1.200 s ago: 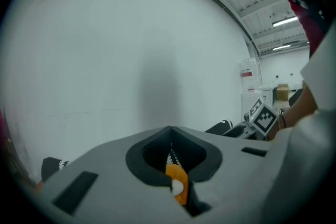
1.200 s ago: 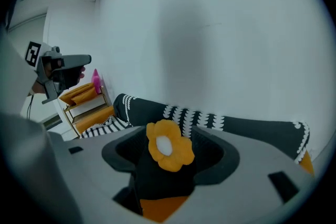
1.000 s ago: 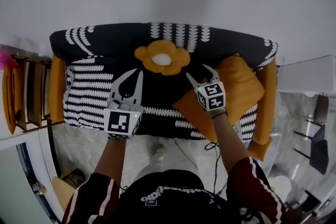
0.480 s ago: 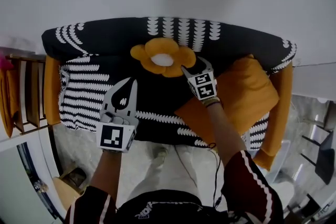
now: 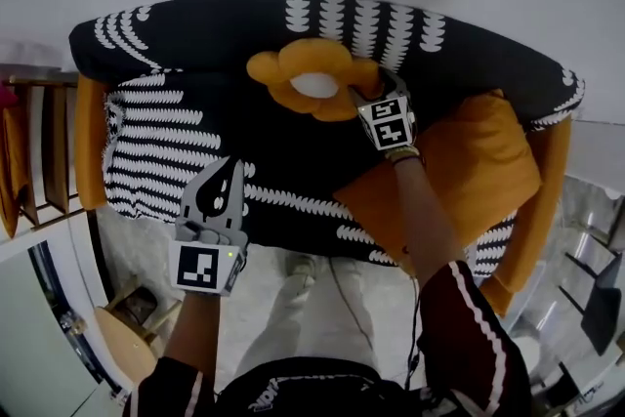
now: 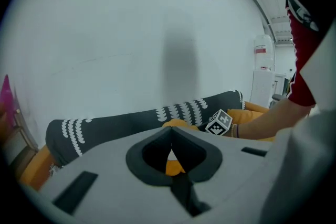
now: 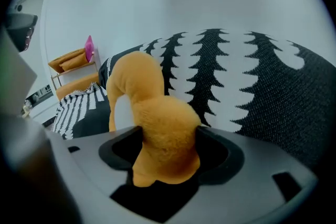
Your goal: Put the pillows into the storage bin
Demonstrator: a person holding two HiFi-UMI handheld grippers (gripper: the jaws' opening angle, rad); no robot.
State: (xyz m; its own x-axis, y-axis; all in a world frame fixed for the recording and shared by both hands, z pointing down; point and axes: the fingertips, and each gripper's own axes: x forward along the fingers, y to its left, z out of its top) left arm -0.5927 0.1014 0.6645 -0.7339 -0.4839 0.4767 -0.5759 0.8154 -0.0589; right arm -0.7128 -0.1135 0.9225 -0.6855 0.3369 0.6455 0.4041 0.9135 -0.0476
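An orange flower-shaped pillow with a white centre leans on the backrest of a sofa under a black-and-white cover. My right gripper has reached its right side. In the right gripper view a plush petal fills the gap between the jaws of the right gripper, which are opening. A square orange pillow lies on the seat under my right forearm. My left gripper hangs shut and empty above the seat's front edge. No storage bin shows.
A wooden shelf with orange cushions stands left of the sofa, and a round wooden stool sits on the floor below it. The sofa's orange arms flank the seat. A white wall rises behind the backrest.
My right gripper has moved forward and left from the square orange pillow to the flower pillow, and a petal now sits between its jaws. The left gripper has drifted back toward the seat's front edge.
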